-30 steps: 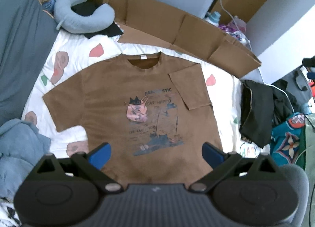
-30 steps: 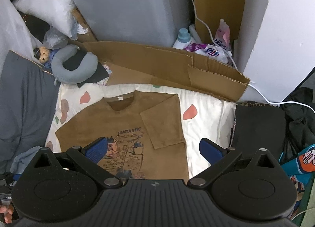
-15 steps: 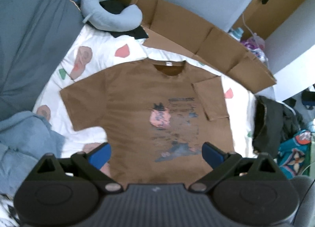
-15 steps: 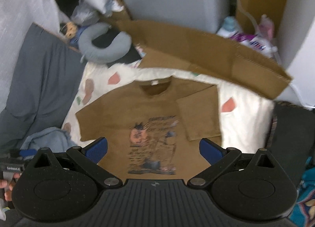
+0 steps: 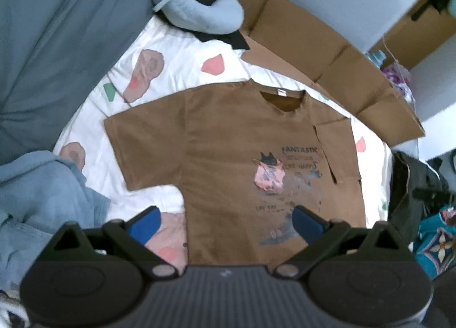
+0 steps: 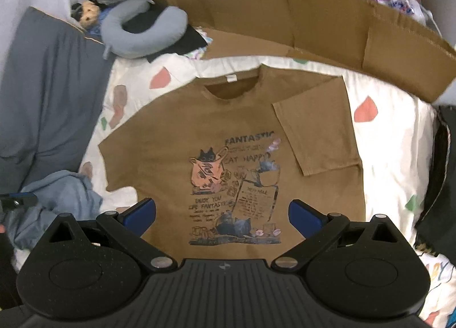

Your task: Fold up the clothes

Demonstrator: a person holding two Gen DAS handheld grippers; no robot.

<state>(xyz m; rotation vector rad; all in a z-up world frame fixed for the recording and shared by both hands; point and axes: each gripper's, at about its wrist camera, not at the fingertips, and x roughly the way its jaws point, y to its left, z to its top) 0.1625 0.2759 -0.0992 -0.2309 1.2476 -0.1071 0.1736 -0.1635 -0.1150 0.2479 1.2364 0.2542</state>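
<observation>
T-shirt [image 6: 228, 140] lies flat mid-frame, one sleeve [image 6: 316, 125] folded in; other sleeve [image 5: 142, 148] remains; both tools [image 5: 225, 225] [image 6: 222, 217] wide, empty.

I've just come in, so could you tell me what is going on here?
A person is folding a brown T-shirt that lies face up on a patterned sheet. One sleeve is already folded in over the chest; the other sleeve is spread flat. The left gripper and the right gripper hover open above the hem end, holding nothing.
</observation>
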